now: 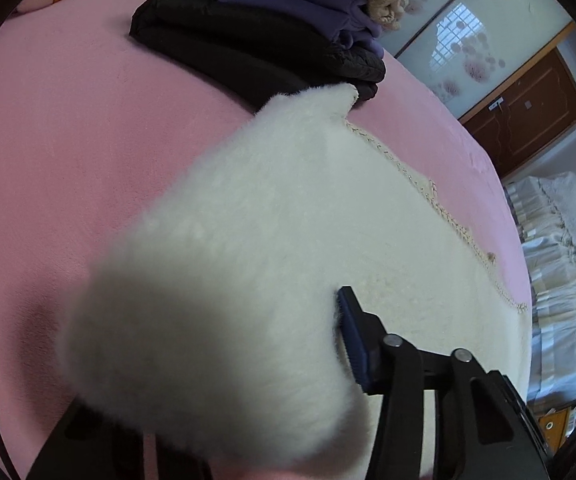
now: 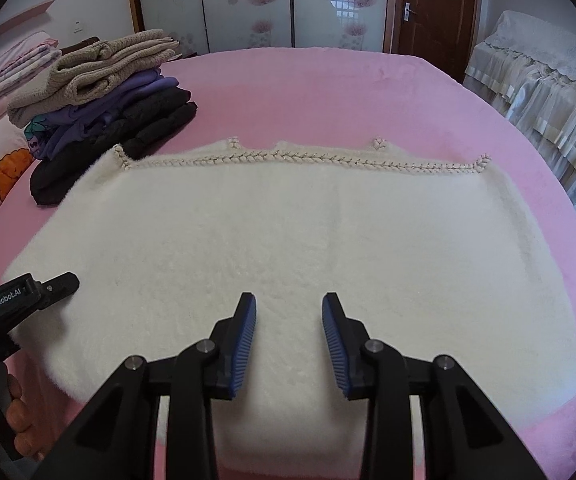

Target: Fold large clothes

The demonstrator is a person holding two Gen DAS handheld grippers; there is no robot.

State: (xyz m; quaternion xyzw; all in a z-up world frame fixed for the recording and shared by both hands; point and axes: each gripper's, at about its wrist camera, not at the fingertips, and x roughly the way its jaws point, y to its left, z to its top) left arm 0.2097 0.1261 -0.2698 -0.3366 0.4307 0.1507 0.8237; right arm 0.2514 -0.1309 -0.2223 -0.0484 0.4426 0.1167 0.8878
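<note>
The white fluffy sweater [image 2: 272, 240] is lying flat on the pink bed [image 2: 327, 92], its long axis running left to right, braided trim [image 2: 288, 157] along the far edge. The left gripper [image 2: 54, 286] is sitting at the sweater's left edge, its fingers clenching a raised flap of fleece [image 1: 216, 280]. The right gripper [image 2: 289, 344] is hanging over the near hem at the middle, fingers parted and empty, fabric directly below. A stack of folded clothes [image 2: 108, 112] is resting just beyond the left corner.
</note>
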